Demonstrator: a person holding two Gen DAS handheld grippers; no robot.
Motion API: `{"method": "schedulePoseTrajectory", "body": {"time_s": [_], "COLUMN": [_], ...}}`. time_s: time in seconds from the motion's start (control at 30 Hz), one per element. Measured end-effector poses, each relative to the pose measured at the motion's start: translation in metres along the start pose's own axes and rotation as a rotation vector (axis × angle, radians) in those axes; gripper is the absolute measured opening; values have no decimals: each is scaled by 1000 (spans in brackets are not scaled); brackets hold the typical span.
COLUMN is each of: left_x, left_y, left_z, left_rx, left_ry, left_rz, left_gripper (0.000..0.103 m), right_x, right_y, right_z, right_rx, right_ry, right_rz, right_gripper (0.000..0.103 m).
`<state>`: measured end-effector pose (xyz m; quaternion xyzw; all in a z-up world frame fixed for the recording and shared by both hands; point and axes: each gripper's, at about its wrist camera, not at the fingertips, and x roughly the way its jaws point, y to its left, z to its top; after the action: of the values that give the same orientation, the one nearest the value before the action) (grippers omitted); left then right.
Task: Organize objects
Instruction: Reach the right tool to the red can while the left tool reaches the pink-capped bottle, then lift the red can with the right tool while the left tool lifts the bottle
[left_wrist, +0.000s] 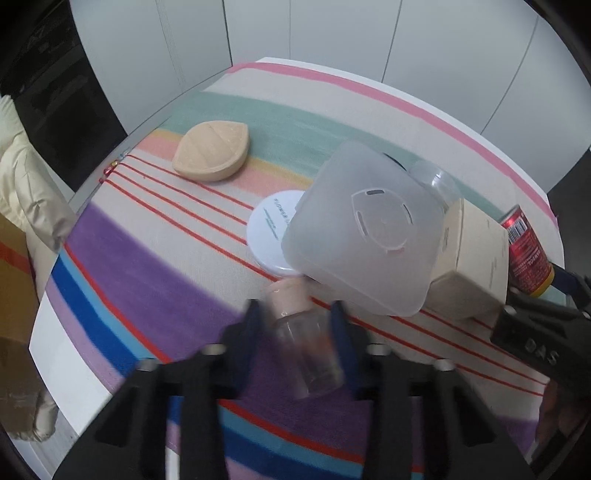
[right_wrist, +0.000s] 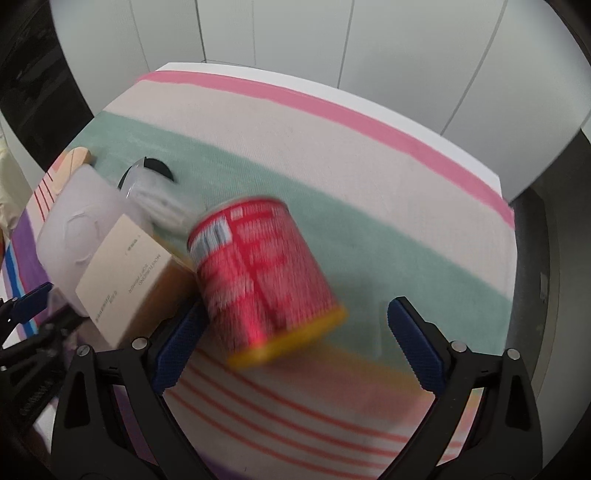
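Clear bottle clamped between left fingers

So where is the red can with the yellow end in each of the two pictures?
Left wrist view: the red can is at the far right edge, right of the beige carton.
Right wrist view: the can fills the centre, blurred, between the open fingers of the right gripper.
Shared landmark: the beige carton, lying just left of the can in both.

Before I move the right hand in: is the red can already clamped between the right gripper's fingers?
No. The right gripper stands wide open around the red can, with a clear gap on its right side.
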<state>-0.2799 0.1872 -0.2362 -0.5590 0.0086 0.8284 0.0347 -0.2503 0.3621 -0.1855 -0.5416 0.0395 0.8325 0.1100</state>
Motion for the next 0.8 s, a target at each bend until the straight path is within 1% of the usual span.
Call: {"method": "schedulePoseTrajectory", "body": {"time_s": [0.03, 0.07, 0.1, 0.17, 0.2, 0.23, 0.27, 0.4, 0.57, 0.8], "left_x": [-3, -3, -3, -3, -4, -5, -6, -14, -28, -56], "left_y": [-1, 1, 2, 2, 2, 2, 1, -5, 0, 4], "left_z": [0, 2, 2, 3, 3, 2, 2, -2, -3, -7], "left_rx": [-9, -17, -19, 0, 7, 16, 28, 77, 101, 116], "left_ry": [6, 12, 15, 26, 24, 20, 18, -3, -24, -34], "left_rz": [-14, -29, -39, -51, -55, -57, -62, -50, -61, -82], "left_gripper": [30, 30, 29, 29, 29, 29, 29, 28, 28, 28], "right_x": [2, 4, 6, 7, 7, 6, 5, 1, -8, -41], "right_y": [1, 1, 2, 4, 4, 5, 5, 6, 4, 9], "right_z": [3, 6, 8, 11, 12, 12, 12, 10, 0, -15], "right_rx": [-11, -19, -27, -36, -36, -29, -22, 9, 76, 116], "right_ry": [1, 5, 10, 7, 8, 8, 10, 20, 45, 38], "right_rz": [6, 16, 29, 62, 66, 63, 60, 54, 61, 56], "right_gripper": [94, 87, 83, 72, 69, 63, 60, 60, 59, 59]}}
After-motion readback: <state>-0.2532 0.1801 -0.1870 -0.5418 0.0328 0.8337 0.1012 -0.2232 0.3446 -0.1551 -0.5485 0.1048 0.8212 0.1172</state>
